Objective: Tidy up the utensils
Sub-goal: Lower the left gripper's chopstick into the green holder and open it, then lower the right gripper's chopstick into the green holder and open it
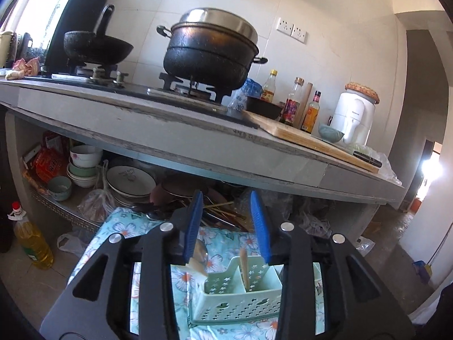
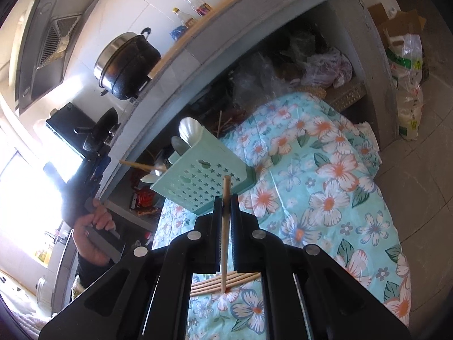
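Note:
A mint-green perforated utensil caddy [image 1: 240, 303] stands on a floral cloth [image 1: 181, 280]. In the left wrist view my left gripper [image 1: 226, 198] hangs above it, open, with nothing between its blue pads [image 1: 194, 221]. One wooden chopstick [image 1: 244, 266] stands in a caddy compartment, and a metal spoon [image 1: 200, 253] leans at the caddy's left side. In the right wrist view my right gripper [image 2: 226, 198] is shut on a single wooden chopstick [image 2: 225, 226], just in front of the caddy [image 2: 198, 178]. Pale spoons [image 2: 188, 131] stick out of the caddy's far end. A loose bundle of chopsticks [image 2: 226, 282] lies on the cloth under the gripper.
A grey counter [image 1: 175, 130] overhangs the cloth, carrying a black pot [image 1: 212, 53], a wok [image 1: 96, 46], bottles and a cutting board. The shelf below holds stacked bowls [image 1: 83, 164], plates and loose chopsticks. An oil bottle [image 1: 31, 238] stands on the floor. A person's hand [image 2: 93, 226] grips the other handle.

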Available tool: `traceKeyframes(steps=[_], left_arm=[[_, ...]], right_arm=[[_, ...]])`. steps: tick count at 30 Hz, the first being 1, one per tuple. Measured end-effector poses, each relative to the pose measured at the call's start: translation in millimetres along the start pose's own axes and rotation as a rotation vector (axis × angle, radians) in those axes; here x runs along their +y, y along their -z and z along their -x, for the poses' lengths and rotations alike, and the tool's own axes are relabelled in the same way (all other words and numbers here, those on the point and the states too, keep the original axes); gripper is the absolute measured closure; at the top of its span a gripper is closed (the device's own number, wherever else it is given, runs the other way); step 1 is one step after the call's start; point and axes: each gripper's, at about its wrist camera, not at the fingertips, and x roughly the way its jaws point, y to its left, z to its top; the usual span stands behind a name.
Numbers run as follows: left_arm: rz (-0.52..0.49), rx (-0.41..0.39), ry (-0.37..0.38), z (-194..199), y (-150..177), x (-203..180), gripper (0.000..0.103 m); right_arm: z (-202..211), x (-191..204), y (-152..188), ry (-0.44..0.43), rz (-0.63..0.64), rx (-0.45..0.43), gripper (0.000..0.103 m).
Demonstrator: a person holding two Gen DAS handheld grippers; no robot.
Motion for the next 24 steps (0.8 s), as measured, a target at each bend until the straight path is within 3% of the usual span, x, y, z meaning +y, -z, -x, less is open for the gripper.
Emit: traceKeyframes(steps=[9,17,24], left_arm=[[0.010,-0.003,-0.034,75,20,28,0.060],[0.029,0.167,-0.090,108,85,60,0.057],[0.054,0.268,-0.127,130,135,75,0.051]], right_arm=[[22,68,-37,-0.022,0.190,-0.112,0.097],[42,153,-85,-0.068,0.393,-0.281,0.097],[10,217,-112,-0.062,0.521,-0.338,0.097]])
